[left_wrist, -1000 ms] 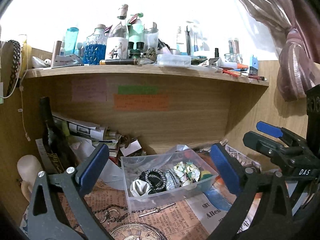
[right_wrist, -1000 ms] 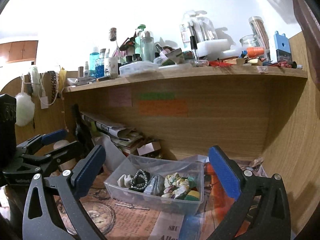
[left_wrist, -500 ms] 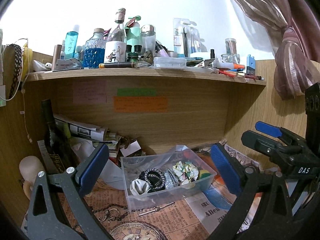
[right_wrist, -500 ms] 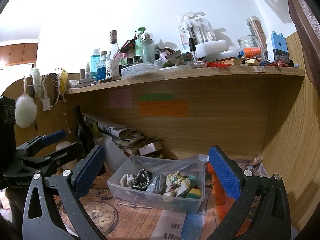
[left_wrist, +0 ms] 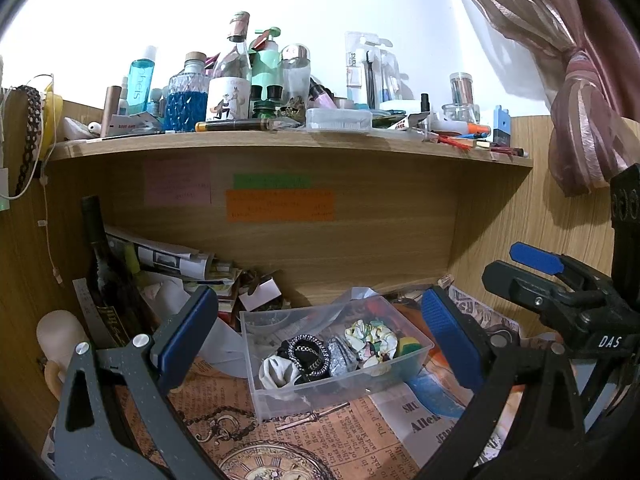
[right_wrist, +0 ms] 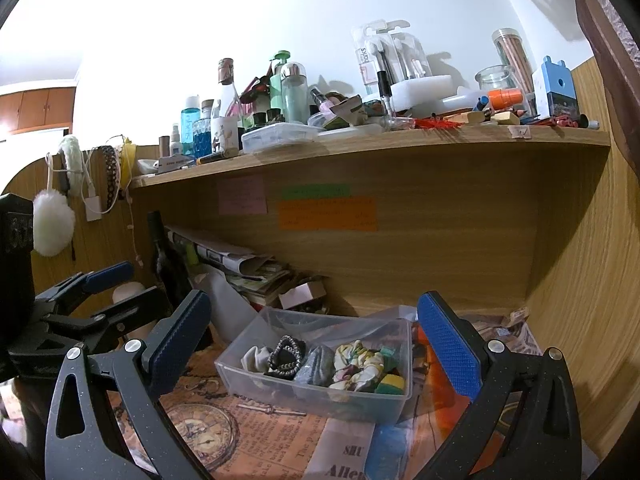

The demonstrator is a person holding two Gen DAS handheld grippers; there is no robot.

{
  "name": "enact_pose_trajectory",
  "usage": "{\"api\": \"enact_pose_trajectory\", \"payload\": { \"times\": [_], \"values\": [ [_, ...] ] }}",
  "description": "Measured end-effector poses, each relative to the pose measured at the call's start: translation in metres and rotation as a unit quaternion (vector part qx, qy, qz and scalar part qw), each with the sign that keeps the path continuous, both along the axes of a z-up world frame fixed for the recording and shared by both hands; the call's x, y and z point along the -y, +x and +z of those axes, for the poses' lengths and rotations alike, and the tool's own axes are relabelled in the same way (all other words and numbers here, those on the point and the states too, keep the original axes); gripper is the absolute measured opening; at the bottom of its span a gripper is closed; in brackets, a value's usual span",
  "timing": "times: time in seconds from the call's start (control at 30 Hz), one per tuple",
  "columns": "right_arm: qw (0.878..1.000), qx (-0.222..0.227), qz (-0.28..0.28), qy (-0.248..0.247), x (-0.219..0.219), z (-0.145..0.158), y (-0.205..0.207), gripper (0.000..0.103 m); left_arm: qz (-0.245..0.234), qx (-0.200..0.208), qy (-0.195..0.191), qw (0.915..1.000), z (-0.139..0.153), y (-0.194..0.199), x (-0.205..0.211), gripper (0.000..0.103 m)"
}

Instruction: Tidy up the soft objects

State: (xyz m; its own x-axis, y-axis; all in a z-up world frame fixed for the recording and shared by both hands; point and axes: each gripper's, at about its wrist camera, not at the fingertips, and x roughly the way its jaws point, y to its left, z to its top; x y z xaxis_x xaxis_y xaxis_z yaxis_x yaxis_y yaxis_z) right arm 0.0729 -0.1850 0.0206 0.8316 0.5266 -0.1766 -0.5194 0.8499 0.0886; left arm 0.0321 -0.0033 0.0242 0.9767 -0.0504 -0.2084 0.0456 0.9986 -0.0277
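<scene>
From the left wrist camera, the left gripper (left_wrist: 320, 340) has its two blue-padded fingers spread wide and holds nothing. Between them, a bit farther off, sits the clear plastic box (left_wrist: 312, 390) on the old-style newspaper sheet with a clock picture (left_wrist: 320, 436). Inside the box lie the soft things in a row: a white cloth scrunchie (left_wrist: 278, 372), a black beaded hair band (left_wrist: 306, 354), a grey sparkly scrunchie (left_wrist: 340, 358), a flowery white and green scrunchie (left_wrist: 370, 338) and a small yellow and green sponge (left_wrist: 408, 346). Compared with a second ago, the box looks a little lower and farther away, and more of the top wooden shelf with bottles (left_wrist: 280, 144) shows, so this gripper has pulled back and up a bit. From the right wrist camera, the right gripper (right_wrist: 314, 340) is also wide open and empty, with the same box in front of it. Here too the view has lifted a little since the earlier picture, and nothing in the box has moved. I think the soft things are all put away, and both grippers are backing off, so the job looks about done.
</scene>
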Motion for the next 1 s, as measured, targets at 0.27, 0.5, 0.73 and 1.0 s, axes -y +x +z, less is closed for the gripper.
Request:
{"api": "enact_pose_trajectory", "payload": {
  "times": [0.27,0.5,0.73,1.0],
  "values": [
    [1.0,-0.002,0.0,0.0,-0.0007,-0.0013,0.0009,0.103,-0.003,0.0,-0.001,1.0,-0.0009,0.0012,-0.0006,0.103],
    [1.0,-0.003,-0.001,-0.001,-0.0014,-0.0018,0.001,0.103,-0.003,-0.001,-0.002,1.0,-0.0005,0.0011,-0.0002,0.103],
    [1.0,-0.004,-0.002,-0.001,-0.0032,-0.0035,0.0006,0.103,0.0,-0.001,-0.001,1.0,-0.0005,0.0011,0.0008,0.103],
    [1.0,-0.005,-0.002,0.0,-0.0032,-0.0035,0.0002,0.103,0.0,-0.001,-0.002,1.0,-0.0011,0.0018,0.0007,0.103]
  ]
}}
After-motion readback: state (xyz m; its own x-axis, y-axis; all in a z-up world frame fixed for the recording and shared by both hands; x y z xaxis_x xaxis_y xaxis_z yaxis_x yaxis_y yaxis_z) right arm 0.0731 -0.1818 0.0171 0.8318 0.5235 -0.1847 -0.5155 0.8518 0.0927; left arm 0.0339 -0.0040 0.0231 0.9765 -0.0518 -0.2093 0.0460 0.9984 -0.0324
